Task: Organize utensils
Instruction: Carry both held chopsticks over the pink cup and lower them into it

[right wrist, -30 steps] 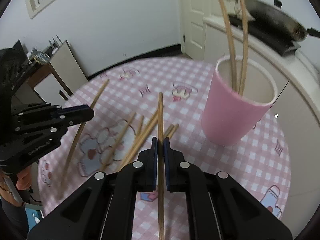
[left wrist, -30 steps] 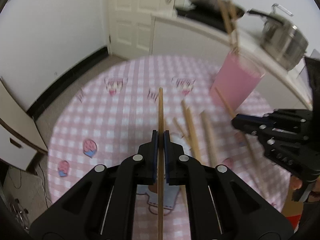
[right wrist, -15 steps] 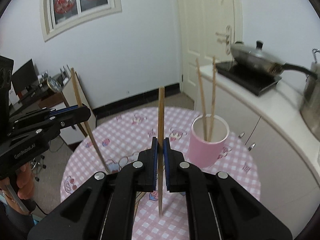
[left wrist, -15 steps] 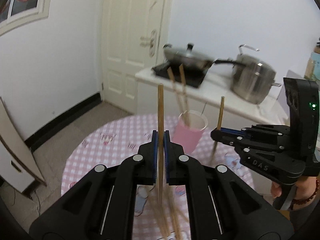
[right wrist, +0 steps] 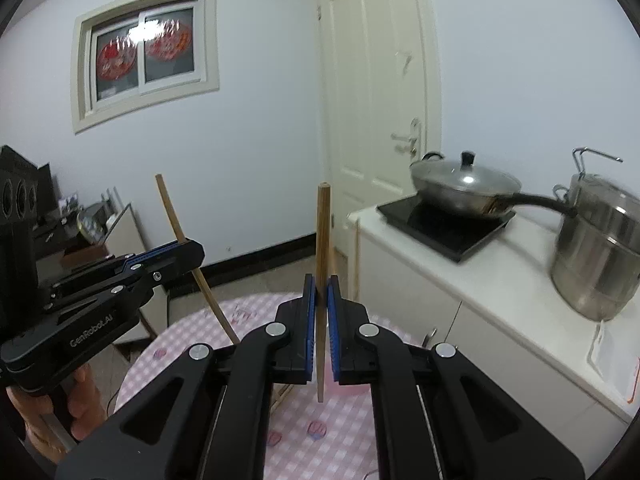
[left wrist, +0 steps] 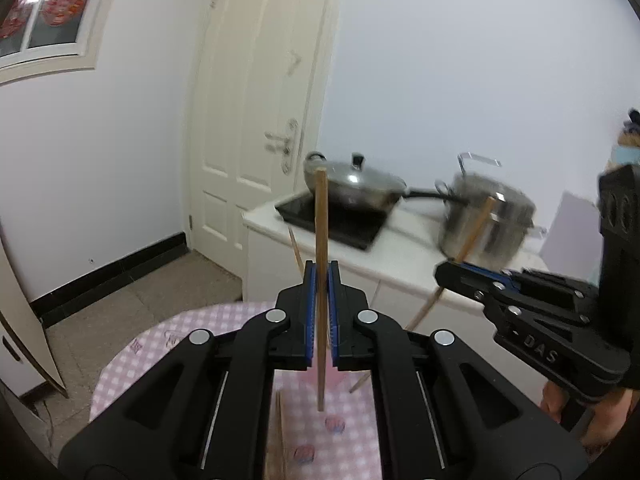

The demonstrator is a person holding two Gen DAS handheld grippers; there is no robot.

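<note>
My left gripper [left wrist: 321,280] is shut on a wooden chopstick [left wrist: 321,216] held upright, high above the pink checked table [left wrist: 192,332]. My right gripper [right wrist: 321,292] is shut on another wooden chopstick [right wrist: 322,232], also upright. Each gripper shows in the other's view: the right one [left wrist: 456,270] to the right, the left one [right wrist: 188,248] to the left, each with its chopstick tilted. The pink cup is mostly hidden behind the fingers; a bit of pink [right wrist: 352,388] shows below the right gripper. Loose chopsticks [left wrist: 276,432] lie on the table.
A white counter [right wrist: 480,280] stands behind the table with an induction hob, a lidded wok [right wrist: 464,184] and a steel pot [right wrist: 600,252]. A white door [left wrist: 256,120] is behind. A cabinet [right wrist: 124,236] stands at the left.
Both grippers have risen and tilted up with their chopsticks, from near the tabletop to high above it. The cup has dropped out of view behind the fingers.
</note>
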